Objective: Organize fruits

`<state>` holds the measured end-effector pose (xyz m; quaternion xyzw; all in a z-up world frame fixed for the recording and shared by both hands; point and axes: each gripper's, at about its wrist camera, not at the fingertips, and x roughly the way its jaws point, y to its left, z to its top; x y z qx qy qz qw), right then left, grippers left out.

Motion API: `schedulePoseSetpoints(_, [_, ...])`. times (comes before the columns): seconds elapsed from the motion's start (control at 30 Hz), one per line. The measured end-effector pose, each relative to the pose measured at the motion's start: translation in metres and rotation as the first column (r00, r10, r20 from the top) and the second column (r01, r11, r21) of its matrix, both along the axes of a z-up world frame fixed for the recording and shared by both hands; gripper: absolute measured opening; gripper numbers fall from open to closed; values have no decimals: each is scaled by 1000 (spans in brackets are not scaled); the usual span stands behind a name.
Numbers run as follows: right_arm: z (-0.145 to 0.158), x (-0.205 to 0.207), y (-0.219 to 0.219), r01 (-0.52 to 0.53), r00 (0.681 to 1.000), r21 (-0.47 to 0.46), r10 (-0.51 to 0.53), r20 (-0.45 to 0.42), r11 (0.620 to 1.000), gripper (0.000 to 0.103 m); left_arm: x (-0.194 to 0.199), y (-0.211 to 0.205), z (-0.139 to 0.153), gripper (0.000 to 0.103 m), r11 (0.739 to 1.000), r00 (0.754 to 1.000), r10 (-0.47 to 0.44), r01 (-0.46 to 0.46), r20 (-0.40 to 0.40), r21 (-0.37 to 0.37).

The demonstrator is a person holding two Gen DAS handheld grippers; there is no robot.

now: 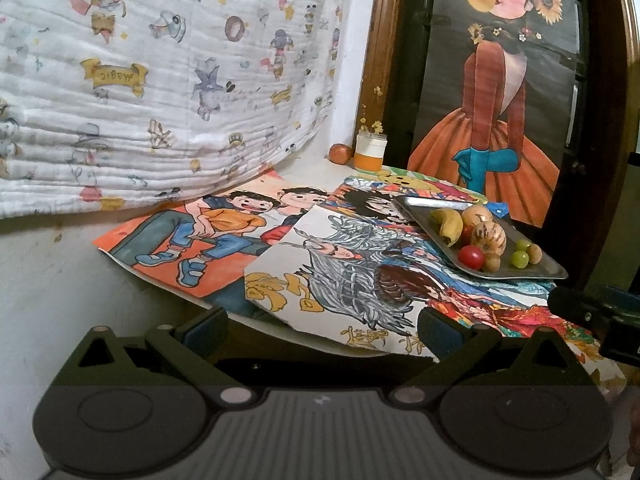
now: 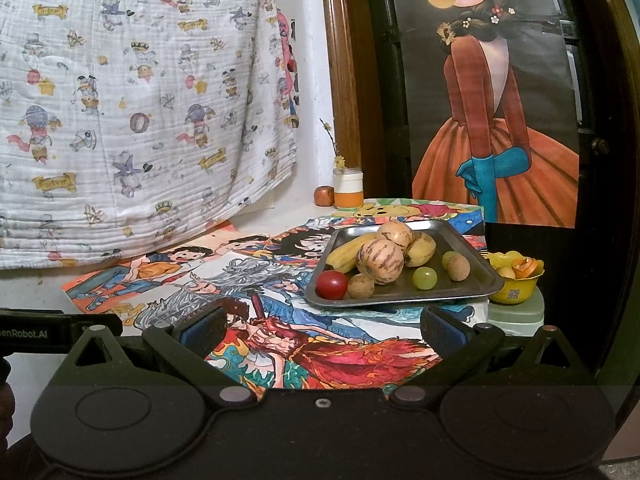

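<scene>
Steel tray (image 2: 472, 280) – banana (image 2: 346, 254), tomato (image 2: 331, 284), grapes (image 2: 425, 278); yellow bowl (image 2: 514, 288) beside

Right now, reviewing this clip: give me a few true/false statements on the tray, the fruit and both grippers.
1. The metal tray holds a banana. True.
2. The right gripper grips the red tomato. False: it is open and empty, short of the tray.
3. Two green grapes lie on the tray. True.
4. The yellow bowl sits on the tray. False: it stands beside it.
5. The left gripper is open. True.
</scene>
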<state>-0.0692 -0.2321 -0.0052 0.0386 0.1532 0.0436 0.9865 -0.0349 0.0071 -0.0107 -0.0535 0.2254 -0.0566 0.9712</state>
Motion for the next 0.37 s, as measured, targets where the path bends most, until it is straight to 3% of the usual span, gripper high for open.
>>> schedulePoseSetpoints(0.37, [0,0,0,2,1000,1,-2,0,1000,102,1,1,0,103,1000,1000,1,-1,-8,-5])
